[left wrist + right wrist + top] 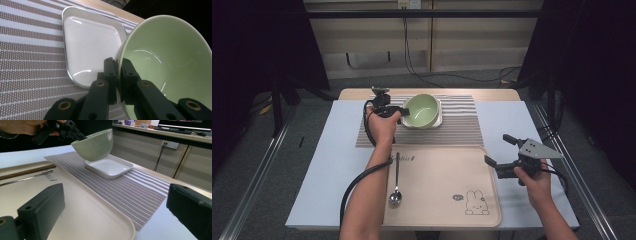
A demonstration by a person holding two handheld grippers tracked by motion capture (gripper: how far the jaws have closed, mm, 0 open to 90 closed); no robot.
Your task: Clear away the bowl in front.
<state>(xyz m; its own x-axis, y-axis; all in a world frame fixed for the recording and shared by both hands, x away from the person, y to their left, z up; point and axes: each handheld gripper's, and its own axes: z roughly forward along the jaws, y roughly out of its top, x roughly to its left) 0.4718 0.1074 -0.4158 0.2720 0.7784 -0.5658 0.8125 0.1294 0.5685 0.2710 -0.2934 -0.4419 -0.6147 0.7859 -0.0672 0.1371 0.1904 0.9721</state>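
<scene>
Pale green and glossy, the round ceramic bowl (421, 111) hangs tilted in the air, and we see it clamped by its rim in the left gripper (399, 113): in the left gripper view one black jaw lies against the outside wall and the other inside the bowl (170, 62), the two pressed tight on the thin edge between them. The bowl sits at the far end of that gripper, its open mouth tipped toward the camera above, and it hovers just over the white, square, shallow dish (91, 47), clear of it in the right gripper view, where we see a gap between the bowl (96, 145) and the dish (110, 168). The dish rests on the brown-and-white striped woven placemat (462, 127). Nearer to us lies the beige plastic tray with a rabbit print (447, 185), with a metal spoon (395, 192) along its left edge. The right gripper (499, 152) hovers by the tray's right edge, well apart from the bowl, its jaws spread wide with nothing between them.
</scene>
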